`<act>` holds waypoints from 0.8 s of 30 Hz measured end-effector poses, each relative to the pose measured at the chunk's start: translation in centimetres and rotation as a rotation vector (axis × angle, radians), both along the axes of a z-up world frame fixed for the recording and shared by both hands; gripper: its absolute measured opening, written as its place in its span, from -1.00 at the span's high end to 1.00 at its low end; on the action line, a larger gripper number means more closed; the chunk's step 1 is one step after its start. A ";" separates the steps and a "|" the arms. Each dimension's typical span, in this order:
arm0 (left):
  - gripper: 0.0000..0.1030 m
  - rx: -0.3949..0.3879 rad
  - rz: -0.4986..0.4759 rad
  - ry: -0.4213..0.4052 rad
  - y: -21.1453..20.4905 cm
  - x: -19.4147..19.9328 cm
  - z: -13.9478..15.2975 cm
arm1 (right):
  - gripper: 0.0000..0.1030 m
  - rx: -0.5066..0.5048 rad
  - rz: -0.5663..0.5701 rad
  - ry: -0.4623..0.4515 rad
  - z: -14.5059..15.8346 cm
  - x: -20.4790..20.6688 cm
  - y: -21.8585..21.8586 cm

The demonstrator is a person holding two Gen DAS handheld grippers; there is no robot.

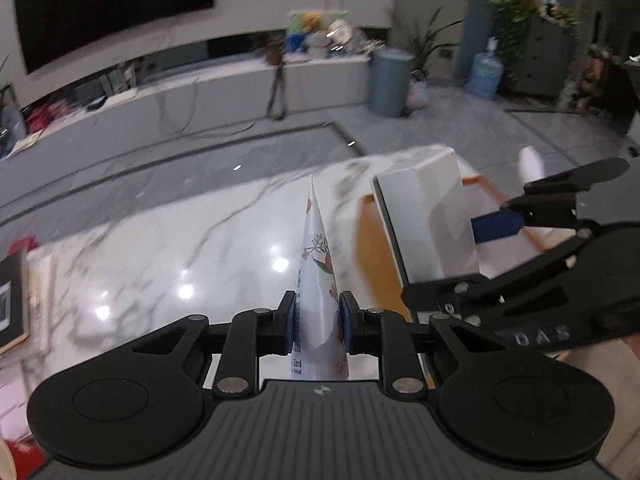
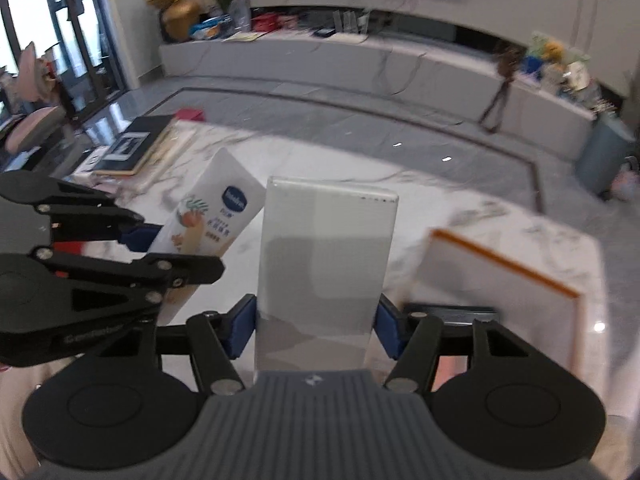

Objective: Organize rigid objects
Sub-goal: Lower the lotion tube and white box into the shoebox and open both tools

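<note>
Count: 2 hand-held grippers, 2 held items, 1 tray, 1 table.

Left hand-held gripper: blue pads closed on 1 white tube, pinched near its fat end, crimped end pointing away from the camera. Tube is lifted above the marble table. Legible print on the tube's edge from the left wrist view: "50ml"; flower/peach artwork on the side. In the right wrist view the same tube shows a blue oval logo, blurred, looks like Vaseline but I can't read it for sure, plus lines of small print too smeared to read.

Right hand-held gripper: blue pads closed on both long sides of 1 plain white rectangular box, held upright off the table. No readable text on its face; a row of tiny marks near the top right edge, too small to make out. From the left wrist view the box sits just right of the tube, close but apart.

1 white tray with orange rim lies on the table, below and to the right of the box.

Left end of table: stack of flat dark and light items, count unclear from blur. "DAS" lettering is visible on the right hand-held gripper body.
</note>
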State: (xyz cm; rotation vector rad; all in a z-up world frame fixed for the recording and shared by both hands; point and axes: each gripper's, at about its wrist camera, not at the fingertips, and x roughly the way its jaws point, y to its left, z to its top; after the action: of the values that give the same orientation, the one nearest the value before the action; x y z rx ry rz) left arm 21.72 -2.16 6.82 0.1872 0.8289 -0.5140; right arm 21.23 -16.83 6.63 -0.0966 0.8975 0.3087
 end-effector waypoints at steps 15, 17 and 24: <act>0.52 -0.017 -0.211 0.048 -13.3 2.1 -5.3 | -0.20 -0.240 -0.199 0.125 -6.8 0.9 -13.1; 0.52 -0.008 -0.211 0.064 -13.9 2.8 -6.3 | -0.20 -0.239 -0.201 0.141 -8.4 1.7 -13.8; 0.52 0.001 -0.205 0.109 -15.4 4.5 -9.0 | -0.20 -0.222 -0.210 0.171 -12.0 4.2 -14.4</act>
State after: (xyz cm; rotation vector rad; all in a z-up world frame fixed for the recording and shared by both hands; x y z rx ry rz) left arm 26.17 -17.56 -2.16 0.2484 0.9208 -0.7217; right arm 25.42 -31.28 -5.39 -0.1815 1.1006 0.0201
